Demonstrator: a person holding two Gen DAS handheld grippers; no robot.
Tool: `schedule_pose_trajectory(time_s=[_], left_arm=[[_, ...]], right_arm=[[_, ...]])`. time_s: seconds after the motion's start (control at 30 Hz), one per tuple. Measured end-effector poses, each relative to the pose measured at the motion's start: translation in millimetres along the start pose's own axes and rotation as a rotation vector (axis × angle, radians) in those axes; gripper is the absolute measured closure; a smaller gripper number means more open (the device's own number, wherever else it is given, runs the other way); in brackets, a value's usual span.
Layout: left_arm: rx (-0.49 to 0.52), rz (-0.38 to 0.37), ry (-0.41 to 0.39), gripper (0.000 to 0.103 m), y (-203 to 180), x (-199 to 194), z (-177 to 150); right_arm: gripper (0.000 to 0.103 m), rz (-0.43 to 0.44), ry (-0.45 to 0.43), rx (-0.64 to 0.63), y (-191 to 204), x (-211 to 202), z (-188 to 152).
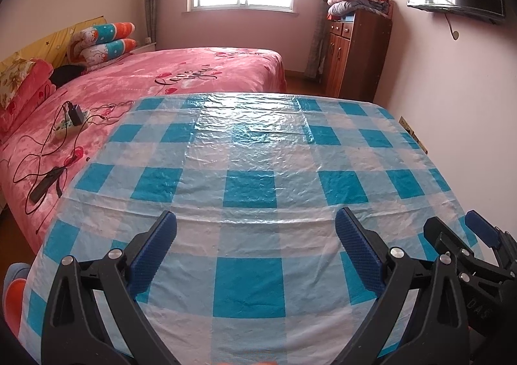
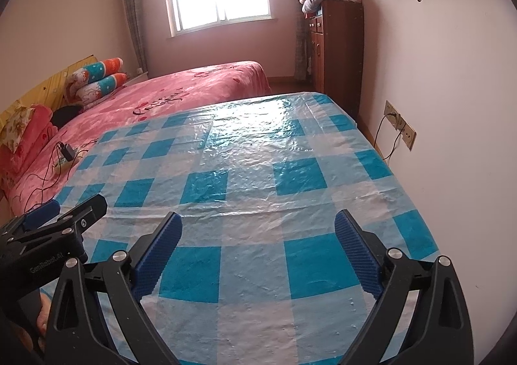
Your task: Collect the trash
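Note:
A table under a blue-and-white checked plastic cloth point(image 1: 252, 151) point(image 2: 258, 171) fills both views, and I see no trash on it. My left gripper point(image 1: 255, 226) hovers open over the near edge, its blue-padded fingers wide apart with nothing between them. My right gripper point(image 2: 258, 229) is open too, beside the left one and just as empty. The right gripper's fingers point(image 1: 478, 229) show at the right edge of the left wrist view. At the left of the right wrist view sits the left gripper's body point(image 2: 48, 232).
A bed with a pink cover point(image 1: 181, 74) point(image 2: 181, 90) runs along the table's left and far side, carrying a power strip with cables point(image 1: 69, 122) and pillows point(image 1: 103, 41). A wooden cabinet point(image 1: 355, 48) with folded blankets stands far right. Wall sockets point(image 2: 399, 124) sit on the right wall.

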State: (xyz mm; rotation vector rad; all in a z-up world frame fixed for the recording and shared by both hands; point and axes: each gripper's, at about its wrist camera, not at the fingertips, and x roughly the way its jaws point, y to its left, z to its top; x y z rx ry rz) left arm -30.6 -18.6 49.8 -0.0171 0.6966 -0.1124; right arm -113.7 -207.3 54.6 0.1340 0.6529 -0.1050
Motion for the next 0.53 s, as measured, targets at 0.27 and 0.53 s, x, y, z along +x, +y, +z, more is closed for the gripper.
schedule_pose_trajectory(time_s=[0.27,0.53], left_arm=[[-0.022,0.02,0.063,0.004,9,18,-5],[-0.049,0.047,0.17,0.004,20,45,-12]], right_arm=[[0.009,-0.006,0.065,-0.013,3,15,-3],[0.007,-0.049,0.194,-0.048,12,43,-7]])
